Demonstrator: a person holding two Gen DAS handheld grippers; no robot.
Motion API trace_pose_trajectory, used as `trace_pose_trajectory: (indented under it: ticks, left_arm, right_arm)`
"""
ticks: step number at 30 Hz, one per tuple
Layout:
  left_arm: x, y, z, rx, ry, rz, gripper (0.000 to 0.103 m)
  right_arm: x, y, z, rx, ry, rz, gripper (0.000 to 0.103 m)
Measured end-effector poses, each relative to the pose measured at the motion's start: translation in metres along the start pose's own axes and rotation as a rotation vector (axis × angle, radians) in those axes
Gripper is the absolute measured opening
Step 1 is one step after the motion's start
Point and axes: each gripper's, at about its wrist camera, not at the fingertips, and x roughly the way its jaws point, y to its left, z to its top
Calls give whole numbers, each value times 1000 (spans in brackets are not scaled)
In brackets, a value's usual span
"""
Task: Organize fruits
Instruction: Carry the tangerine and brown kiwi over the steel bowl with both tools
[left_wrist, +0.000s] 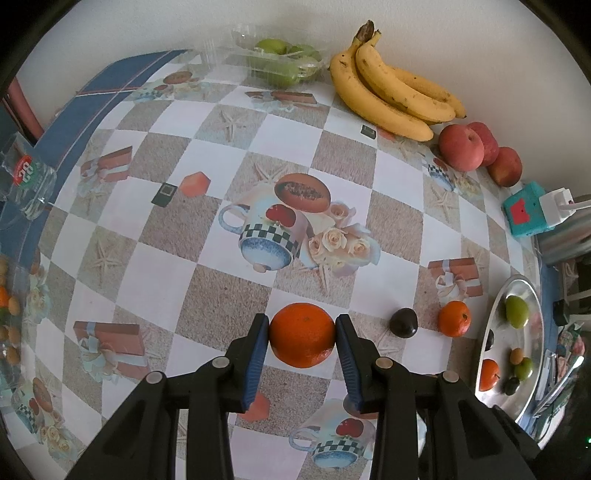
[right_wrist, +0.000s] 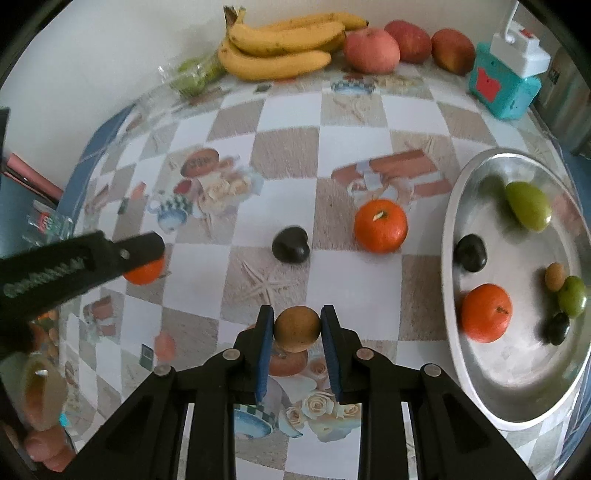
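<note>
My left gripper (left_wrist: 302, 334) has its blue pads pressed on both sides of an orange (left_wrist: 302, 335); my right gripper (right_wrist: 297, 328) is clamped on a small brown fruit (right_wrist: 297, 328). Landmark: the metal tray (right_wrist: 458, 332) (already holding several fruits). Just left of it on the checked tablecloth (right_wrist: 284, 155) sit a second orange (right_wrist: 380, 226) and a dark plum (right_wrist: 290, 244).

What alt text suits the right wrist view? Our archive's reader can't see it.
The right gripper is shut on a small brown fruit above a checkered tablecloth. To its right, a metal tray holds mixed fruit; a loose orange and dark fruit lie beyond.
</note>
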Motion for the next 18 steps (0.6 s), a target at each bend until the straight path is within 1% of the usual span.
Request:
trace_pose_trajectory:
  ticks: [7,18]
  left_arm:
    - [-9,-3,1,15,-25,-5,39]
    - [-23,-12,2,26,-58,-32,39]
  right_arm:
    - [-25,0,5,9,-66,3,27]
    - [-31,-4,6,25,-74,0,27]
